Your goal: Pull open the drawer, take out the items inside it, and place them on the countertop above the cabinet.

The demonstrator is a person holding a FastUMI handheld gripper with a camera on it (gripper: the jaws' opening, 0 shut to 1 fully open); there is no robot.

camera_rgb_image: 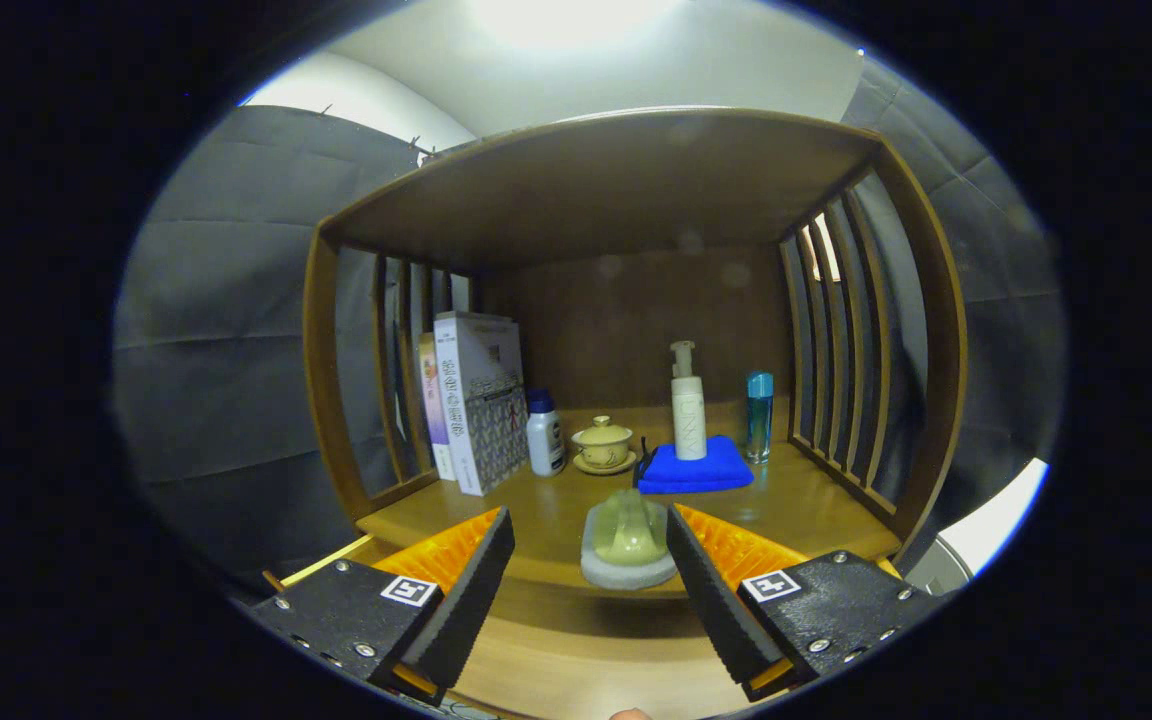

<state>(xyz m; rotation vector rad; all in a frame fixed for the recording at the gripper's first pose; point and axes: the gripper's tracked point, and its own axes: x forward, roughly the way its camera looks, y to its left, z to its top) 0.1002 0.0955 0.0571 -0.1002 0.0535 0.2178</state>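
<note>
Jaws spread, level, flanking pale green dish (628, 540) on countertop (806, 500)

Pale green item (628, 530) on white base, resting on countertop (806, 500)

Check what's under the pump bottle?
The pump bottle stands on a folded blue cloth on the wooden countertop. Whatever lies beneath the cloth is covered. The gripper is open.

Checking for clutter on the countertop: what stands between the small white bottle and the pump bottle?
In the gripper view, a lidded teacup on its saucer stands between the white bottle and the pump bottle.
</note>
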